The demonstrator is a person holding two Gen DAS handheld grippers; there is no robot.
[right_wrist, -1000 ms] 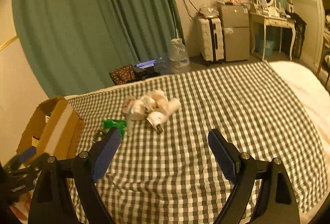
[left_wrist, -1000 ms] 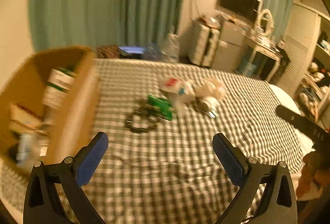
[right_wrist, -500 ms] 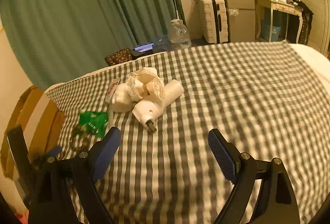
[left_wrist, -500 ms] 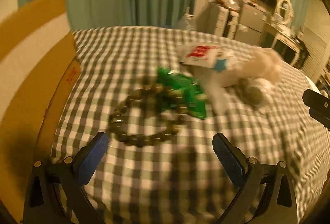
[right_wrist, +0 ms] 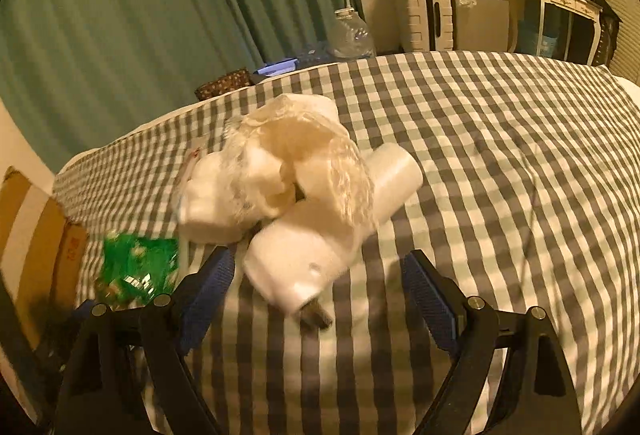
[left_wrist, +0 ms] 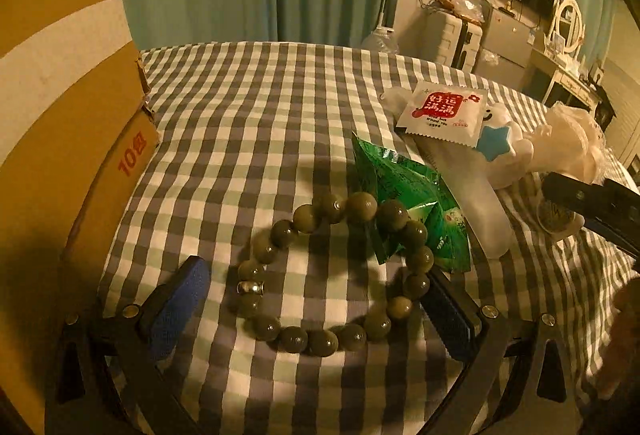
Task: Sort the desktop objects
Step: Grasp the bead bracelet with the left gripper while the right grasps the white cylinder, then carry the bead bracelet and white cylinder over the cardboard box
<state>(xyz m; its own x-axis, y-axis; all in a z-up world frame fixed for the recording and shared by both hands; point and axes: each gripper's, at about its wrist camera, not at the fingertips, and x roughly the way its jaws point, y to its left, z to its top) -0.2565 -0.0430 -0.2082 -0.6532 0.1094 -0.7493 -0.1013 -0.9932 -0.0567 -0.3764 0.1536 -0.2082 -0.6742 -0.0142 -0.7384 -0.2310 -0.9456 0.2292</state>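
The left gripper (left_wrist: 320,311) hangs low over the checked bedspread (left_wrist: 256,123) with its blue pads spread wide, released and grasping nothing. A bead bracelet (left_wrist: 332,271) lies flat on the cloth between the two pads: its near arc sits just ahead of the fingertips, the left pad a little apart from the beads, the right pad close beside them. The far side of the bracelet overlaps a green packet (left_wrist: 412,195). Beyond that lie a white sachet with red print (left_wrist: 442,113) and a white tube (left_wrist: 476,203), with a cardboard box (left_wrist: 60,115) standing at the left edge of the bed.

The right gripper (right_wrist: 316,287) is also spread open and empty. A white charger plug (right_wrist: 296,259) lies between its pads, nearer the left one, its prongs pointing toward the camera. Behind it rests a crumpled plastic bag (right_wrist: 296,159) over other white items. The picture is blurred here, so whether a pad touches the plug cannot be told.
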